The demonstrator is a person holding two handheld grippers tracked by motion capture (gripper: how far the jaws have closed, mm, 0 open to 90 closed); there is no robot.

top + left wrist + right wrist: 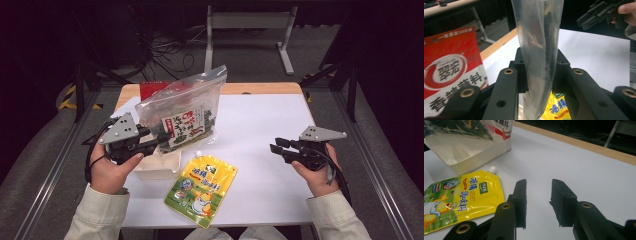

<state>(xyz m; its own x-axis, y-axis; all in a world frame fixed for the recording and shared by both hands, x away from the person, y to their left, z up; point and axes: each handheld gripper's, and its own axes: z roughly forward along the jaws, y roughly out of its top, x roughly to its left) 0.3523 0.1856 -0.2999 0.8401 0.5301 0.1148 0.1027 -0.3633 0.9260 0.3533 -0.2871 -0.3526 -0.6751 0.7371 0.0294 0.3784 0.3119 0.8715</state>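
The table (270, 130) is covered with a white sheet, its wooden edge bare along the far side. A clear bag (185, 107) of dark green contents with a red-and-white label stands raised over the table's left half, tilted, its top reaching toward the far edge. The left gripper (159, 139) clamps the bag's lower left edge; in the left gripper view the jaws press on the plastic (539, 50) from both sides. A red packet (152, 90) lies behind the bag by the far left corner, and shows at the left of the left gripper view (451, 67). A white tray (160, 167) sits under the bag near the left edge, just beside the left hand (112, 172). A yellow spout pouch (202, 190) lies flat by the near edge, left of centre, its cap toward the tray. The right gripper (274, 146) hovers over the bare right half, well apart from the bag, jaws parted with nothing between them (538, 202).
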